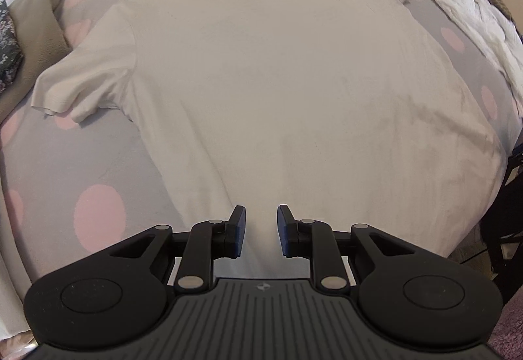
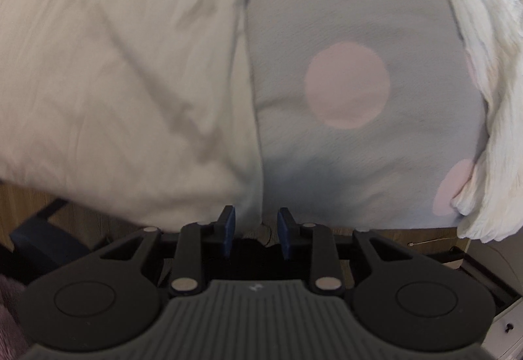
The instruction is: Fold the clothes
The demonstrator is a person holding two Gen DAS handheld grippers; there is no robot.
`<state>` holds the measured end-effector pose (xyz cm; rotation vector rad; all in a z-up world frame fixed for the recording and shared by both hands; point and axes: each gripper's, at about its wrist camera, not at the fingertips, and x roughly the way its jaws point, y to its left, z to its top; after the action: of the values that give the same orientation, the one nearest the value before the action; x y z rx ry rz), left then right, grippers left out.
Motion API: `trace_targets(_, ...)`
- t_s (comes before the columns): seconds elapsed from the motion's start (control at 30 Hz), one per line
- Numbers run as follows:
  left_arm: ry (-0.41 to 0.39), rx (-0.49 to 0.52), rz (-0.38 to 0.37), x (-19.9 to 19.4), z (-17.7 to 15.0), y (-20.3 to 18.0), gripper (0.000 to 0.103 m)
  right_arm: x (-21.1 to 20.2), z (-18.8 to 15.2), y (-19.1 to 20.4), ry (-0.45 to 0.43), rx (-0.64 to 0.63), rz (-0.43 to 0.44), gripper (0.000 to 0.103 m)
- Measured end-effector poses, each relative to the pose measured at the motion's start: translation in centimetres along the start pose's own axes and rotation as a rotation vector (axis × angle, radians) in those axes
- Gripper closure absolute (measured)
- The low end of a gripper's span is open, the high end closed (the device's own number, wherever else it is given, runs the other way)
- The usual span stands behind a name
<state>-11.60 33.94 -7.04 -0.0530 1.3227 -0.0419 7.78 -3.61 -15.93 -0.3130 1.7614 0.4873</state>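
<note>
Left wrist view: cream T-shirt spread flat on a bed, filling the centre of the frame, collar toward the top, hem at the bottom by the gripper. One short sleeve lies out at middle left, slightly rumpled at its edge. Bed sheet is grey with pink dots. Brown cushion at upper left, a dark patterned cloth at the far left edge beside it. Heap of white laundry at upper right, touching the shirt's other shoulder.

Left gripper at bottom centre, pointing steeply down over the hem region. Jaws stand apart with a clear gap; shirt fabric shows between them, pads not pressing on it.

Right wrist view, blurred: the shirt's side edge runs top to bottom just left of centre, shirt at left, dotted sheet at centre right, white laundry along the right edge. Right gripper at bottom centre, over the shirt's lower corner at the bed's edge. Jaws apart, nothing clamped. Wood floor shows below the bed's edge.
</note>
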Motion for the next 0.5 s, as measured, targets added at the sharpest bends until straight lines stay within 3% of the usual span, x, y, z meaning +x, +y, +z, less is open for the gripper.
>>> trace_targets(0.1,0.014,0.016,0.002,0.5,-0.3,-0.4,0.084,1.0,0.0,0.8,0.029,-0.059,0.004,0.072)
trace_targets(0.23,0.038,0.034,0.005,1.0,-0.8,-0.9,0.084,1.7,0.7,1.2,-0.007,-0.072,-0.006,0.069)
trace_targets(0.3,0.05,0.043,0.01,1.3,-1.1,-1.1,0.084,2.1,0.9,1.2,0.003,-0.065,0.017,0.078)
trace_targets(0.33,0.056,0.046,0.015,1.4,-1.2,-1.1,0.084,2.3,0.8,1.3,0.014,-0.069,0.028,0.101)
trace_targets(0.5,0.067,0.049,0.024,1.5,-1.4,-1.1,0.084,2.5,0.1,2.6,0.091,-0.164,-0.032,0.101)
